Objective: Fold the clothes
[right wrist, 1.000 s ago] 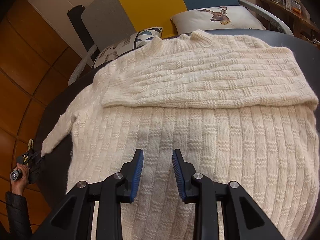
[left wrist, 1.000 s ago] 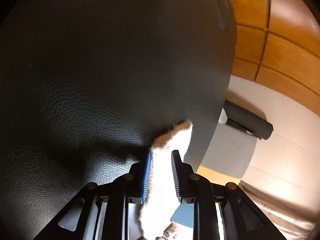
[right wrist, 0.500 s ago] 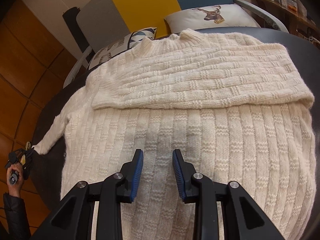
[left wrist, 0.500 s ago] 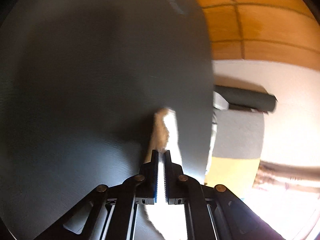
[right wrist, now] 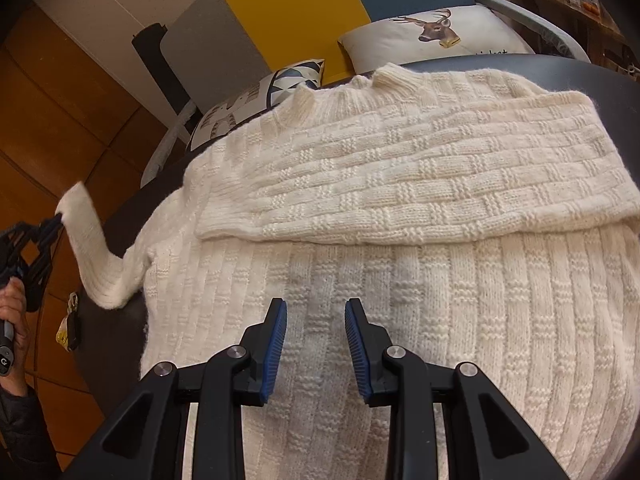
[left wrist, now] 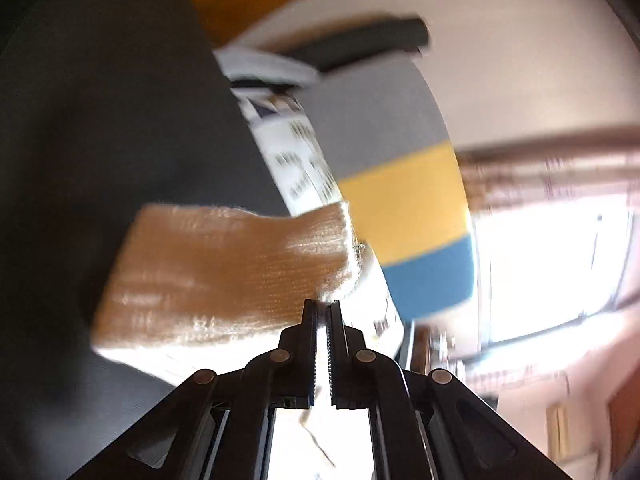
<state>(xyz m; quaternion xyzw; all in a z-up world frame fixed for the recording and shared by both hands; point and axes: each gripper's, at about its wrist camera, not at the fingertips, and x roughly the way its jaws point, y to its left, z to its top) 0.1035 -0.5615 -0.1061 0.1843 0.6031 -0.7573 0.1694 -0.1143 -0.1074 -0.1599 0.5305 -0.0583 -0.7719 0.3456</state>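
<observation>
A cream knitted sweater (right wrist: 400, 280) lies flat on a dark round table (right wrist: 600, 76), with one sleeve (right wrist: 420, 176) folded across the chest. Its other sleeve (right wrist: 92, 256) is raised off the table at the far left. My left gripper (right wrist: 58, 220) is shut on that sleeve's cuff, with a person's hand (right wrist: 12, 300) behind it. The left wrist view is blurred; there the gripper (left wrist: 323, 308) pinches the cuff edge and the sleeve (left wrist: 224, 272) drapes to the left. My right gripper (right wrist: 316, 320) hovers open over the sweater's lower body, with nothing between its fingers.
A bench back with grey, yellow and blue panels (right wrist: 280, 8) stands behind the table. Against it lean a deer cushion (right wrist: 436, 36) and a geometric cushion (right wrist: 256, 100). Wooden wall panels (right wrist: 60, 92) lie to the left. A small tag (right wrist: 70, 324) hangs at the table's left edge.
The left gripper closed on the sleeve cuff, then lifted it off the table and rolled, so the sleeve now hangs in the air. The right gripper stayed put.
</observation>
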